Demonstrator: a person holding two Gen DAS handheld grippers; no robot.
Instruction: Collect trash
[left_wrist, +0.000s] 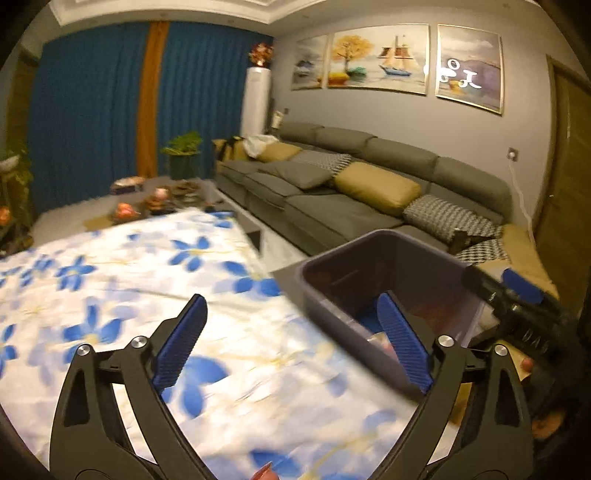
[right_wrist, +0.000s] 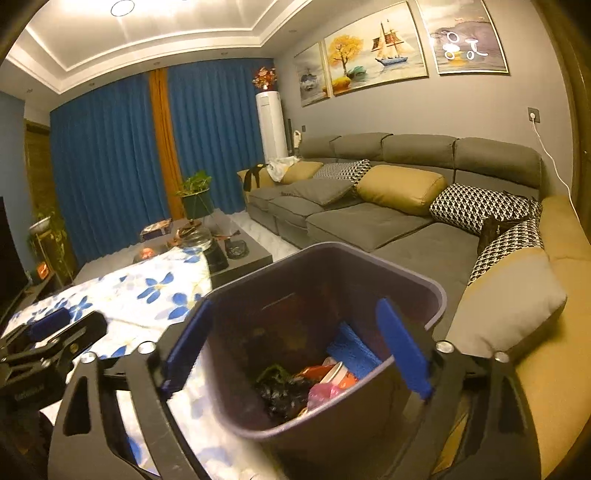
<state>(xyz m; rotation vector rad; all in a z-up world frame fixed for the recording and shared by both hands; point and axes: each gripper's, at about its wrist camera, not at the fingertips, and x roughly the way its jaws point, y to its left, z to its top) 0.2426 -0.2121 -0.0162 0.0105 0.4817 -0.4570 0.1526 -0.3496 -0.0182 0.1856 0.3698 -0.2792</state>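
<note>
Above the trash bin (right_wrist: 424, 291) (scraps inside), both grippers, left (left_wrist: 291, 332) and right (right_wrist: 295, 347), hold their jaws wide, empty.

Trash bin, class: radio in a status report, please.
Left tongs open, empty. Right tongs open, empty, over trash bin. Wrappers inside. Nothing in the way.

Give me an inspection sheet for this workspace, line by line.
Surface: flowered tablecloth, bare where the grippers are.
Job's things: grey bin at the cloth's edge, holding wrappers and dark scraps.
Clutter: dishes and boxes on the far coffee table.
Grippers: left gripper open, empty, over the cloth; right gripper open, empty, over the bin.
Cables: white cable from a wall socket.
Surroundings: grey sofa, cushions, blue curtains, paintings.
</note>
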